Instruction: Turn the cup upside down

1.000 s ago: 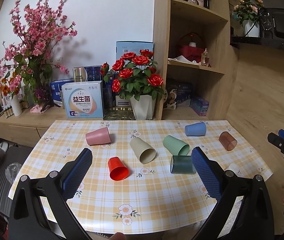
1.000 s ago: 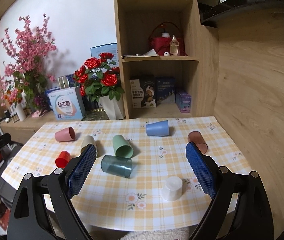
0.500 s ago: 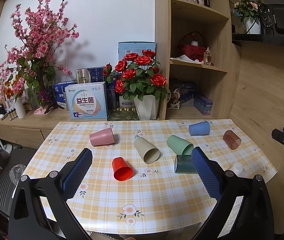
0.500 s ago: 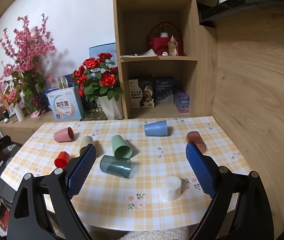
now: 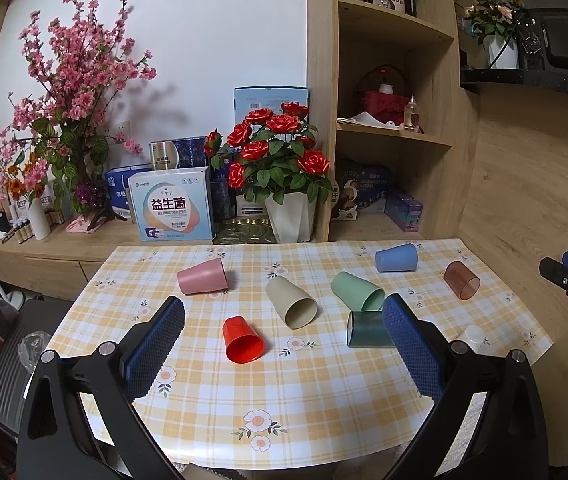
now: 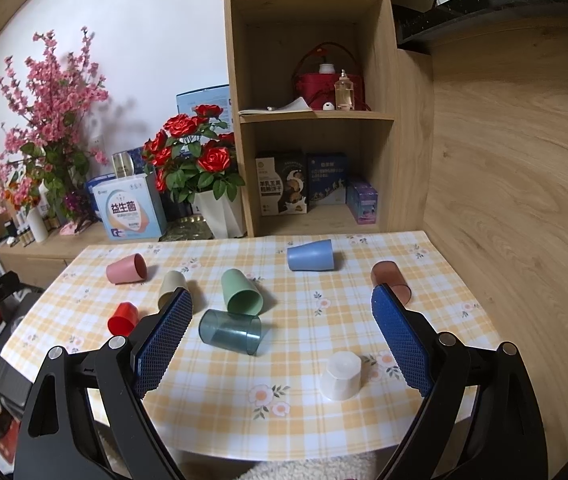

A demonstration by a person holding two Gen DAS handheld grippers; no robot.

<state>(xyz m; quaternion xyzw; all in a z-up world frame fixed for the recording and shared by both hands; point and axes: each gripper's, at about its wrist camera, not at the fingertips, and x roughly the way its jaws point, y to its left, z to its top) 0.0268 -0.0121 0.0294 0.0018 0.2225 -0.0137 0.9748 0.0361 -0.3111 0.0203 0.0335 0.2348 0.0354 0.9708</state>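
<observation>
You hold both tongs above the near edge of a counter covered in a yellow checked cloth with flower prints. Your left tongs stand wide open with nothing between their blue textured pads, and so do your right tongs.

Seven plastic cups lie on their sides. In the left wrist view, a small red plastic cup lies between the pads, mouth toward you. At 12 o'clock from it lies a beige plastic cup, and at 11 o'clock a pink plastic cup. A mint green plastic cup lies at 2 o'clock, touching a dark teal see-through cup that is partly hidden behind the right-hand pad. Farther back sit a blue plastic cup and a brown see-through cup.

A white faceted plastic cup already stands mouth down near the front edge; in the left wrist view only its top shows, at 3 o'clock behind the tong arm. In the right wrist view the beige cup is half covered by the left-hand pad, and the brown cup's lower part by the right-hand pad.

Behind the counter stand a white pot of red roses, a tall spray of pink blossom and a wooden shelf unit. Small bottles at the far left are too small to make out.
</observation>
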